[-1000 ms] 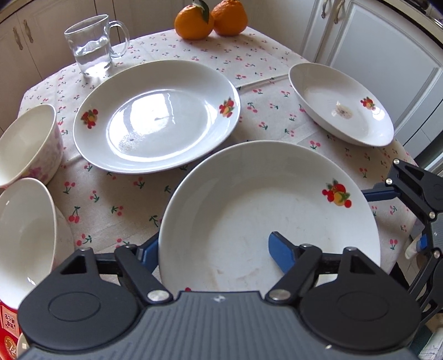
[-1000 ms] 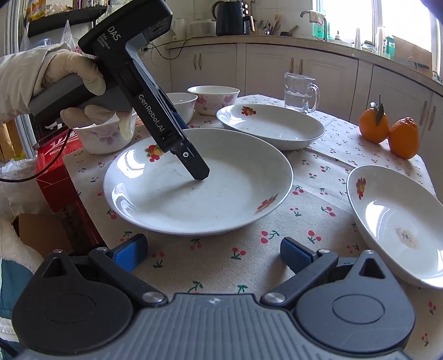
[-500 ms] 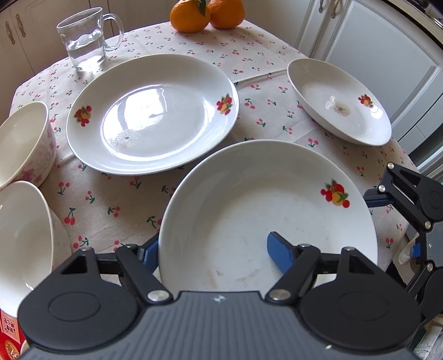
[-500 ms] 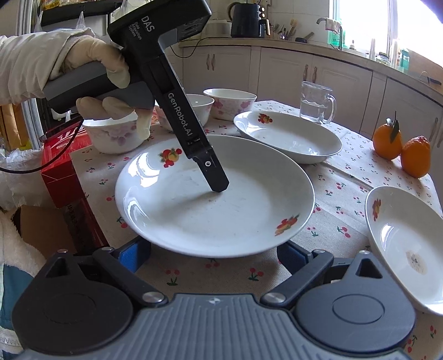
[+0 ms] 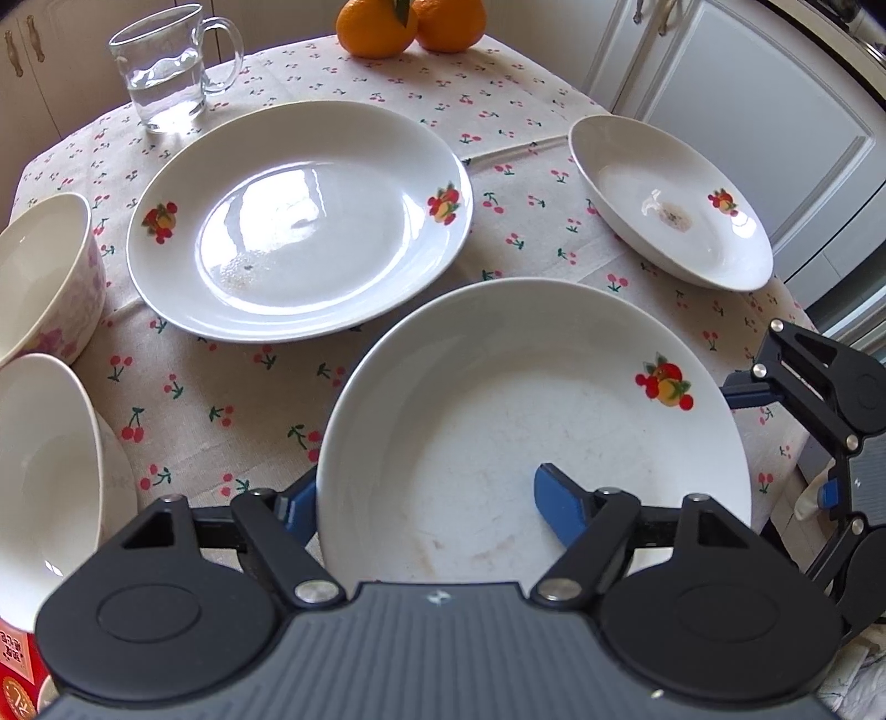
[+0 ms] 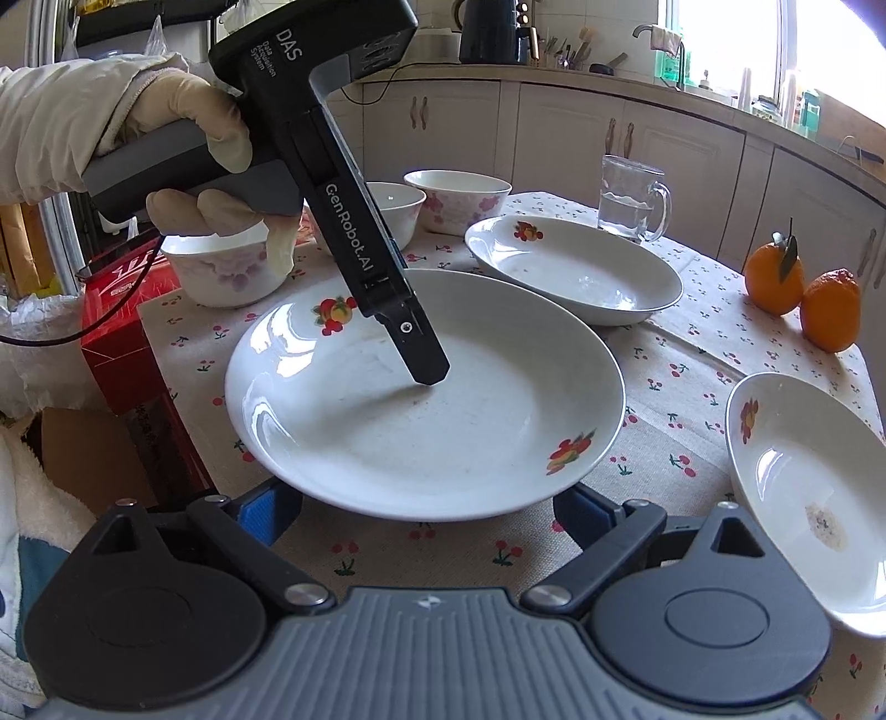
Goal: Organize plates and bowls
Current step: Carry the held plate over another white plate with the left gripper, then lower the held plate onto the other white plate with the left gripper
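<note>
Plate (image 5: 531,421) – left tongs (image 5: 426,498) pinching rim | right tongs (image 6: 426,512) – spread wide

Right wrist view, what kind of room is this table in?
Most likely a home kitchen. Behind the table runs a counter over cream cabinets, with a dark kettle and a sink tap by a bright window.
</note>
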Demonstrator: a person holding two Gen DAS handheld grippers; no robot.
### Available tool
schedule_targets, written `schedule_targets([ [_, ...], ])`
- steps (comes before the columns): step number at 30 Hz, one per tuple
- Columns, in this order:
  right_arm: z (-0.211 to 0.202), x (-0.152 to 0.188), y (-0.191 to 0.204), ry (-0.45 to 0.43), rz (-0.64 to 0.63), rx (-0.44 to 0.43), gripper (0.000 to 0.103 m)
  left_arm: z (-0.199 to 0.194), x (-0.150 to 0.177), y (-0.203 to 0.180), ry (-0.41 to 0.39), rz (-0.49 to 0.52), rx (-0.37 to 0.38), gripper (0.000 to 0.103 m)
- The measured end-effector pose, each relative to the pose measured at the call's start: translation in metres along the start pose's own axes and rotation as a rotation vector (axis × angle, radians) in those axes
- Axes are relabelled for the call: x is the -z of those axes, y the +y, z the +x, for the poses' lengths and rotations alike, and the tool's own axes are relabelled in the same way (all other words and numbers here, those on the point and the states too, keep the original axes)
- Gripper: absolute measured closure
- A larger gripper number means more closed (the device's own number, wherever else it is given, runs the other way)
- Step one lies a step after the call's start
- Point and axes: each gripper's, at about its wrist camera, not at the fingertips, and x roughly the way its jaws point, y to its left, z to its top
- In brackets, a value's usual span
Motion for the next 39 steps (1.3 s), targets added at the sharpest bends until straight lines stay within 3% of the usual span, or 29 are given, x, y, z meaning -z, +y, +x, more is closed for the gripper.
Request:
schedule_targets([
  [19,-0.014,-0.005,-0.015,0.021,-0.001,-0.011,0.004,-0.015,-0.017,-0.010,-0.020,-0.010,0.025,0.026],
  [29,-0.033,-0.007,-0.036,0.006,0.022,0.029,0.004,-0.022,-0.054,-0.025,-0.046,0.056,0.032,0.026],
  [39,-0.052,0.003,-0.065,0.001,0.072,0.100,0.004,-0.001,-0.093,-0.054,-0.032,0.130,0.062,0.026],
])
